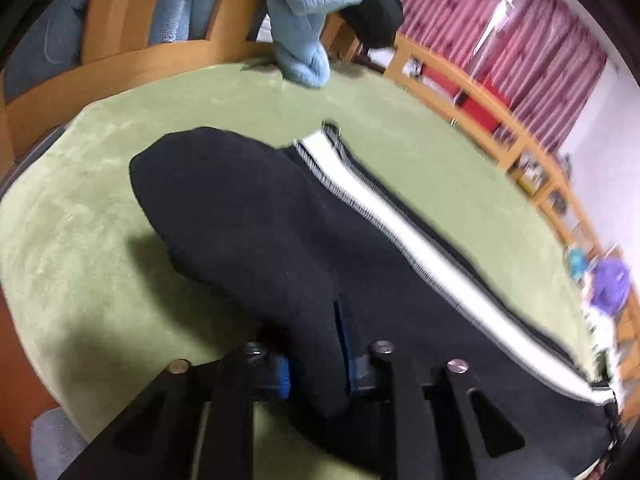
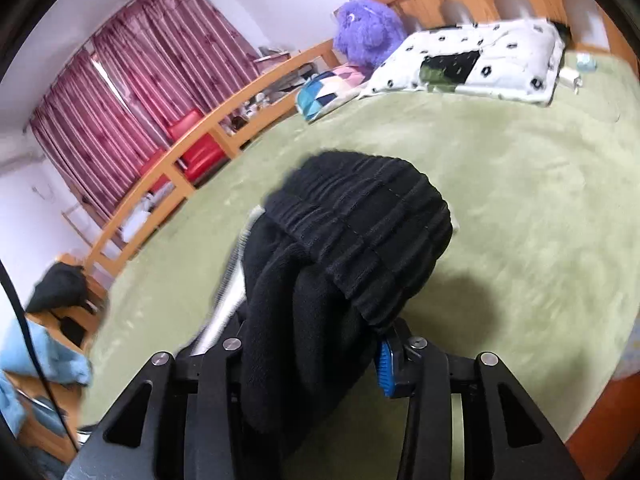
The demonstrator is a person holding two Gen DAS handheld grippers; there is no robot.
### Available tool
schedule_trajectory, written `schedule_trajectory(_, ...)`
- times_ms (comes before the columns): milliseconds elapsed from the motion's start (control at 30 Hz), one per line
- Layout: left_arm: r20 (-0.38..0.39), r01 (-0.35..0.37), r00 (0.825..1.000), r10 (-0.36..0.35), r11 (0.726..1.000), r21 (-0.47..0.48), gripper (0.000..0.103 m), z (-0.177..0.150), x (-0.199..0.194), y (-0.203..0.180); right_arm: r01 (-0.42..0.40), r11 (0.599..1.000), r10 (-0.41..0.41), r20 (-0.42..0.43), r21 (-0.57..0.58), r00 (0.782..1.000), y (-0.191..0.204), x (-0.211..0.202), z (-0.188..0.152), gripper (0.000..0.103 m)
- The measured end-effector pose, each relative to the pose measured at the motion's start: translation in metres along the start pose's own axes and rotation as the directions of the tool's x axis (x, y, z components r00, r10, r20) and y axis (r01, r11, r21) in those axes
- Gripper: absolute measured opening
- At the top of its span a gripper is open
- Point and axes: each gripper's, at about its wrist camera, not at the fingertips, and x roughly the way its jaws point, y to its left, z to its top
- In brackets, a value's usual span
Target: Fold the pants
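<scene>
The black pants (image 1: 280,240) lay on the green bedcover (image 1: 80,220), bunched up between both tools. The left gripper (image 1: 316,364) was clenched on a fold of them, and the right gripper (image 2: 312,356) grasped the gathered waistband (image 2: 360,224).

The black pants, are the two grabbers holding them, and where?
Yes. The left gripper pinches a fold of the black pants; the right gripper pinches bunched fabric just below the elastic waistband.
</scene>
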Motion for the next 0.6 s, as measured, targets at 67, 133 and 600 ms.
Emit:
schedule_trajectory(67, -0.055, -0.035, 0.998, 0.035, 0.999, -0.002, 0.059, -0.005, 0.008, 0.008, 0.082, 0.997, -0.081, -0.157, 0.001, 0.984, -0.014, 0.034, -0.009, 0.053)
schedule_trajectory(133, -0.077, -0.003, 0.997, 0.001, 1.0, -0.031, 0.061, -0.006, 0.004, 0.022, 0.105, 0.994, -0.103, -0.192, 0.005, 0.976, -0.022, 0.04, -0.02, 0.06)
schedule_trajectory(600, -0.099, 0.129, 0.984, -0.146, 0.978, -0.162, 0.075, 0.011, -0.001, 0.084, 0.159, 0.956, -0.183, -0.078, -0.248, 0.98, 0.08, -0.051, -0.082, 0.072)
